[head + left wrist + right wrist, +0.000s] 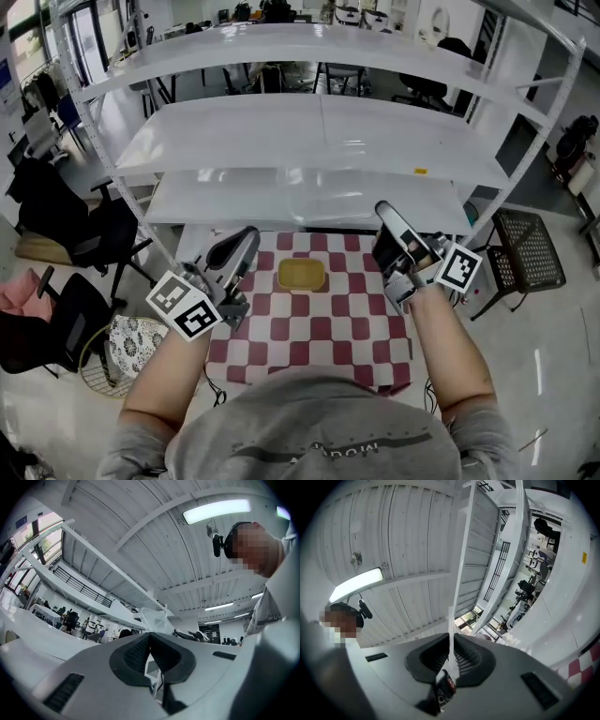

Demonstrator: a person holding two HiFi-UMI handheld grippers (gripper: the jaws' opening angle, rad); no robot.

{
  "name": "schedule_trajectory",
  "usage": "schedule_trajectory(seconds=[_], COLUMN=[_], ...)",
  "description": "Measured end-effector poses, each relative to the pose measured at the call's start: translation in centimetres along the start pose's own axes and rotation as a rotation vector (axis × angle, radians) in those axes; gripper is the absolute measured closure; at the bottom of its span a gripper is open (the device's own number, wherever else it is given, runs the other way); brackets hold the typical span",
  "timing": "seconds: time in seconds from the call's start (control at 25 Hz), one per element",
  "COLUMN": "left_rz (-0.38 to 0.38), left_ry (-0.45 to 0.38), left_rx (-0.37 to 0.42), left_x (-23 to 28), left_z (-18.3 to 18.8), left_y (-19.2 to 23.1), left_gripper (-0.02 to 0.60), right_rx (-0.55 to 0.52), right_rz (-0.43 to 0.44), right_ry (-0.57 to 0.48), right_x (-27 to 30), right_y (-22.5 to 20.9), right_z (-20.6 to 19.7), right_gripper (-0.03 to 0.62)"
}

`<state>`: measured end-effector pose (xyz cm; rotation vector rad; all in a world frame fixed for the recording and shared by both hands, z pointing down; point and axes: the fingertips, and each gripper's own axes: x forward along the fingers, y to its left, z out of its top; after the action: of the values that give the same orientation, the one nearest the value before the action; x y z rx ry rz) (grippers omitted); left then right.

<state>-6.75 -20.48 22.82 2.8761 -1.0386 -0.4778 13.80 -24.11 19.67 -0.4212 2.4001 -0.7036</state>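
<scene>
Nearest the camera, both forearms reached out over the red-and-white checked worktop point(328, 330).

The left tongs point(247, 236) were held over the worktop's left edge, tips raised and slanting up and away from the person. In the left gripper view, the left tongs point(150, 635) were clenched. The dark pads point(133, 654) met along one seam with nothing gripped, and they pointed at the ceiling and a ceiling lamp point(216, 510).

The right tongs point(384, 212) were held over the worktop's right edge, also tilted upward. In the right gripper view, the right tongs point(451, 638) were clenched and empty, with only a thin bright slit between the pads. A corner of the checked worktop point(581, 667) showed at lower right.

A yellow dish point(301, 274) lay flat on the worktop toward its far side. It sat between the two tongs, touching neither.

Beyond the worktop stood a white shelf rack point(319, 131), its boards bare. Dark chairs point(89, 234) stood to the left. A mesh stool point(530, 248) stood to the right.
</scene>
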Motion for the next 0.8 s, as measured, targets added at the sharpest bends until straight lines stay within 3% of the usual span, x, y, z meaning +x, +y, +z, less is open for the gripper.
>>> schedule_trajectory(seconds=[0.2, 0.4, 0.8], left_rz=[0.061, 0.124, 0.152], left_ry=[0.013, 0.074, 0.191], left_rx=[-0.007, -0.032, -0.129], left_x=[0.1, -1.8, -8.7], left_z=[-2.5, -6.0, -13.3], left_y=[-3.5, -5.4, -2.7], left_gripper=[0.569, 0.569, 0.569], right_rx=[0.029, 0.094, 0.195], right_rz=[0.044, 0.053, -0.037], right_ry=[0.044, 0.084, 0.112], right_x=[-3.6, -6.7, -8.6], right_y=[1.6, 2.0, 0.4], right_z=[-0.5, -3.5, -13.0], right_gripper=[0.551, 0.551, 0.551])
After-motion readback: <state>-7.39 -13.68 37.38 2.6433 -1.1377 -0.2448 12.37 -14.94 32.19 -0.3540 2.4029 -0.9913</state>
